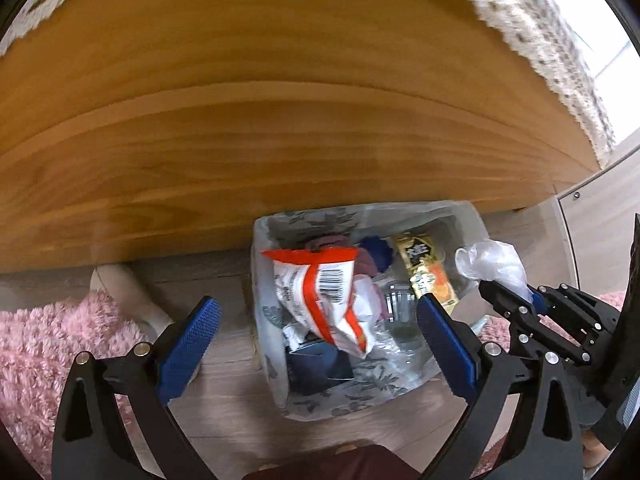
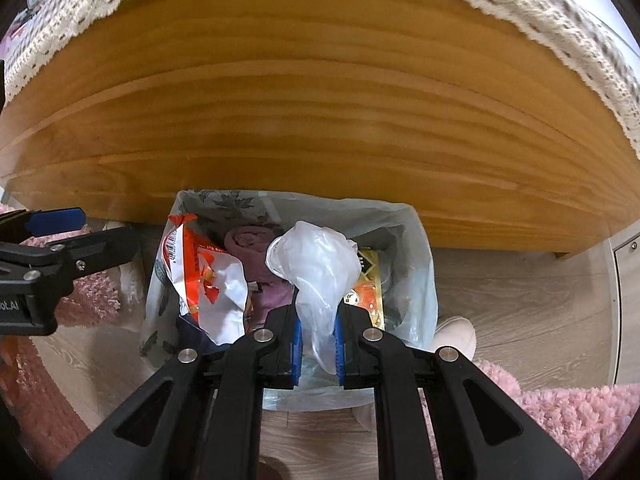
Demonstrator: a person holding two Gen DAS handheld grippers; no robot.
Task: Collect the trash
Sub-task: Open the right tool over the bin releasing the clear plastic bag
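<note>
A trash bin [image 1: 266, 240] [image 2: 424, 264] lined with a leaf-patterned bag stands on the floor against a wooden bed side. Inside lie an orange-and-white snack bag [image 1: 324, 292] [image 2: 200, 276], a yellow wrapper [image 1: 424, 268] [image 2: 370, 280] and a purple cloth [image 2: 256, 248]. My right gripper [image 2: 317, 320] [image 1: 508, 292] is shut on a crumpled clear plastic bag [image 2: 316, 272] [image 1: 492, 260] and holds it over the bin's right side. My left gripper [image 1: 316, 320] hangs open above the bin with nothing between its blue pads [image 1: 192, 340]; in the right wrist view only one of its fingers [image 2: 52, 220] shows.
The wooden bed side [image 1: 280, 120] rises right behind the bin, with a lace-edged cover [image 1: 540, 32] above it. A pink shaggy rug [image 1: 40, 348] [image 2: 568, 420] lies on both sides of the wood-look floor. A person's slippered foot [image 2: 456, 332] stands beside the bin.
</note>
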